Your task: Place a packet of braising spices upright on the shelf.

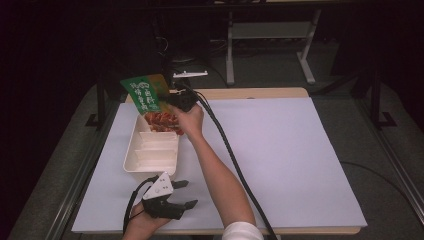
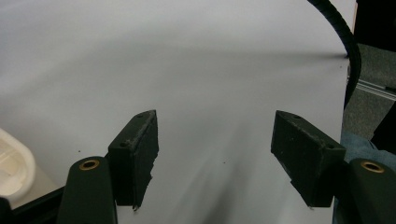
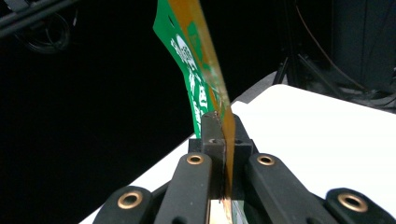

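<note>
Over the far end of the cream plastic compartment tray, held aloft: a green and orange printed snack packet, tilted, clamped at its edge by the right gripper. Seen along that gripper's own view, both black jaws pressed flat together on the thin packet, which rises edge-on between them toward dark background. Gripped behind by the person's right hand, forearm reaching diagonally across the pale white table cover, thick black cable trailing back toward the near edge.

Below the packet, inside the tray's far compartment, a heap of reddish food pieces; nearer compartments pale, contents hard to make out. Tray lying lengthwise on the left part of the table cover.

Near the front edge, just beside the tray's near end, the left gripper with grey three-cornered plate on top, resting low over the cover, held by the left hand. Jaws spread wide apart, gripping nothing, bare white surface between them. At the lower left corner of the left gripper view, a rounded corner of the cream tray; at upper right, the black cable.
</note>
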